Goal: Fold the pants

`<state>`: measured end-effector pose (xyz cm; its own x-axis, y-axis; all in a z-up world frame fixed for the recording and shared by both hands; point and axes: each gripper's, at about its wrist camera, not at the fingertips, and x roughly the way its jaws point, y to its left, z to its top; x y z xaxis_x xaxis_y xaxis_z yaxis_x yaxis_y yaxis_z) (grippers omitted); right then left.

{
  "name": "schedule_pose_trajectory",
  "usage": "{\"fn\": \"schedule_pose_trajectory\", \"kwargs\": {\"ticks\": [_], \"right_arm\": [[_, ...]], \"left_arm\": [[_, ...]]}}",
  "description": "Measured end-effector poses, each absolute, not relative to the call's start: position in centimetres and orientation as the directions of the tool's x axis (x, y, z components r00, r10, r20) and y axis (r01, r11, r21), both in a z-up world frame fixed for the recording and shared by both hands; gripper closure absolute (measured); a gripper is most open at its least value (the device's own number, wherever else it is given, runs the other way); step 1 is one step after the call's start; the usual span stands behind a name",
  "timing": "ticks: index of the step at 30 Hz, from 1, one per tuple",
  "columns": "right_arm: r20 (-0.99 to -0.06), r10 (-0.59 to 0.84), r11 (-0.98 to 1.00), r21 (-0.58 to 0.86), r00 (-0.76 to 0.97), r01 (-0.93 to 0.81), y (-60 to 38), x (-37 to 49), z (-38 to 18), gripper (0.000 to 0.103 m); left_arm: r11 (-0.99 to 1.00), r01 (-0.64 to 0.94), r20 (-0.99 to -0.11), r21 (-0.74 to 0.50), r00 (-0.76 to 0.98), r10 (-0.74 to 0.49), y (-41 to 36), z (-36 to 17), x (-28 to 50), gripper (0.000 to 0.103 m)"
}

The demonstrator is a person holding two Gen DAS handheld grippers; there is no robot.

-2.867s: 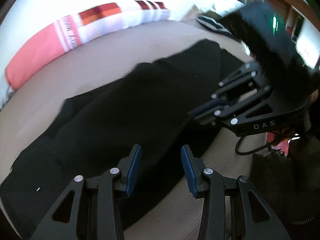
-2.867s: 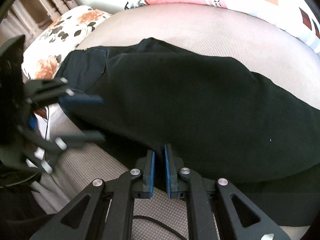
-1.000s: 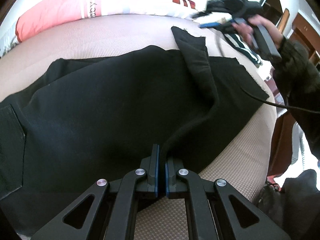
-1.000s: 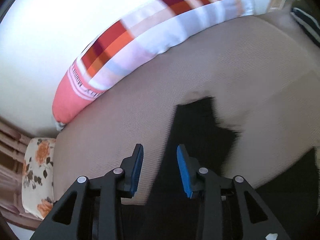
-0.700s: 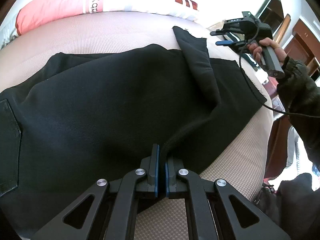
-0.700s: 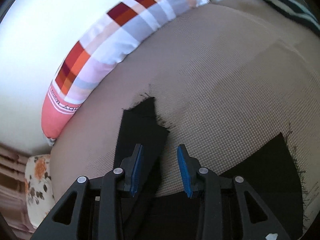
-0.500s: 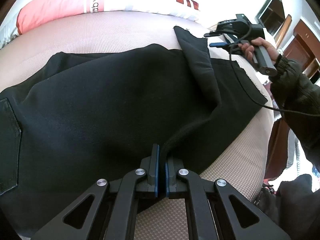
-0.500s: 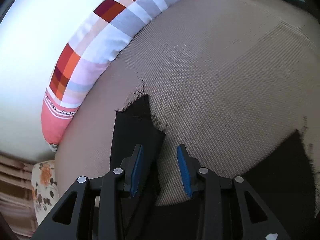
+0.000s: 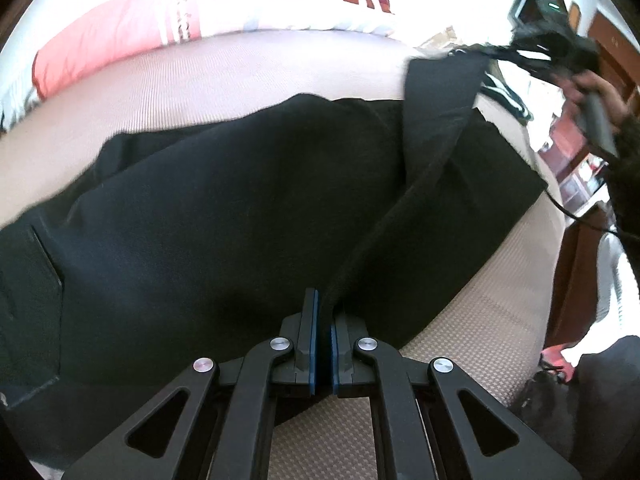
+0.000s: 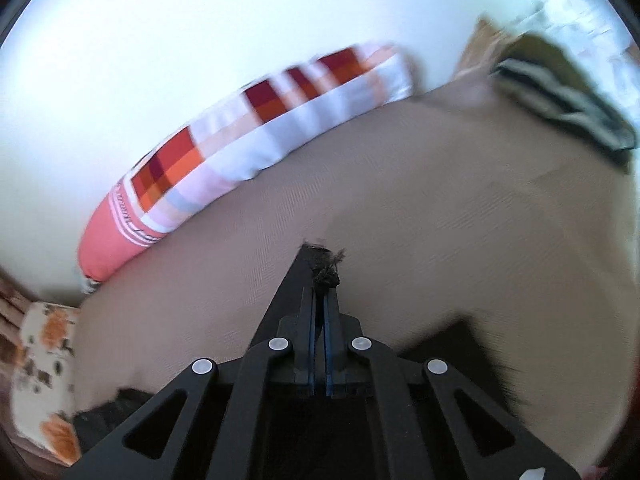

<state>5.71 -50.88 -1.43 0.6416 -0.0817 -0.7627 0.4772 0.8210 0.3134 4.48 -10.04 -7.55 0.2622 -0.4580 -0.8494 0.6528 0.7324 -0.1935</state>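
Observation:
Black pants (image 9: 240, 216) lie spread across a tan bed. My left gripper (image 9: 323, 308) is shut on a raised fold of the pants at their near edge. From that fold a ridge of cloth runs up to the far leg end (image 9: 440, 84), which is lifted off the bed. My right gripper (image 10: 319, 300) is shut on that frayed leg end (image 10: 326, 270), held above the mattress. In the left wrist view the right gripper (image 9: 496, 54) shows blurred at the upper right, in a person's hand (image 9: 592, 92).
A long pink, white and checked pillow (image 9: 200, 20) lies along the far side of the tan mattress (image 10: 440, 208). A striped dark garment (image 10: 560, 100) sits at the far right, and a floral cushion (image 10: 44, 376) at the left end. Wooden furniture (image 9: 612, 52) stands beyond the bed's right edge.
My right gripper has shut on the frayed end of the pant leg and lifted it off the bed, moving right. My left gripper has kept its hold on the fold.

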Motion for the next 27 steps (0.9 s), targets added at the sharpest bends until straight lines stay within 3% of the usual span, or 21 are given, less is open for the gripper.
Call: {"fn": "schedule_pose_trajectory", "kwargs": {"ticks": [4, 11, 24, 27], "right_arm": [[-0.813, -0.166, 0.778, 0.240, 0.558, 0.581, -52.2, -1.3, -3.7, 0.101], [-0.878, -0.162, 0.677, 0.234, 0.451, 0.698, -53.2, -7.6, -10.5, 0.101], [-0.883, -0.185, 0.664, 0.211, 0.431, 0.717, -53.1, -8.7, -11.7, 0.102], [-0.886, -0.182, 0.643, 0.221, 0.426, 0.733, -53.1, -8.8, -11.6, 0.101]], "left_arm": [[0.701, 0.709, -0.857, -0.077, 0.313, -0.410, -11.4, -7.3, 3.4, 0.096], [0.638, 0.769, -0.867, 0.042, 0.345, -0.359, -12.5, -8.1, 2.3, 0.095], [0.592, 0.803, -0.863, 0.066, 0.344, -0.371, -12.7, -8.2, 1.7, 0.095], [0.606, 0.794, -0.868, 0.040, 0.328, -0.373, -12.5, -8.1, 2.1, 0.088]]}}
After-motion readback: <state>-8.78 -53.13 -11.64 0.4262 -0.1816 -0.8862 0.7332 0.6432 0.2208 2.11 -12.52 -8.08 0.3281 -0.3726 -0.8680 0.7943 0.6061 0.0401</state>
